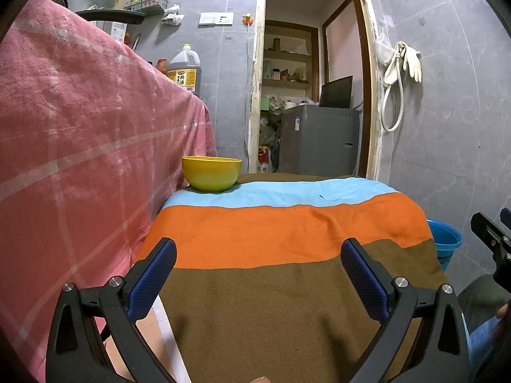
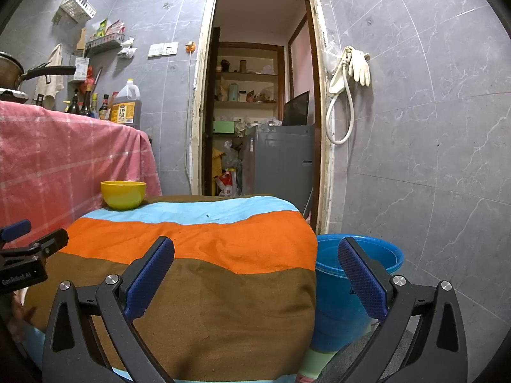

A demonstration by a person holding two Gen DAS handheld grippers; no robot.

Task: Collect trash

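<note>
Worktop [image 1: 287, 303] under a striped cloth, bands running light blue at the far edge, then orange, then brown nearest; no loose trash shows on it in either view. Bowl [image 1: 211, 174], yellow, upright, on the far left corner of the cloth at the blue band, just beside a pink checked cloth [image 1: 80, 127] that drapes a higher counter to the left. Bucket [image 2: 351, 274], blue, on the floor against the right side of the worktop, its rim below the cloth's top; contents cannot be told. Left gripper [image 1: 258, 274]: jaws spread wide, blue pads facing one another, nothing between them, held above the near brown band. Right gripper [image 2: 255, 274]: jaws likewise wide apart and holding nothing, its left finger over the brown band, its right finger in front of the bucket. Each gripper shows at the edge of the other's view, the two well apart. Oil jug [image 2: 126, 105] with a yellow label on the pink-covered counter, among dark bottles. Doorway [image 2: 255, 95] in the far grey tiled wall, with shelves and a grey appliance beyond. Gloves [image 2: 359, 65], pale, and a white hose hanging on the wall right of the doorway.
</note>
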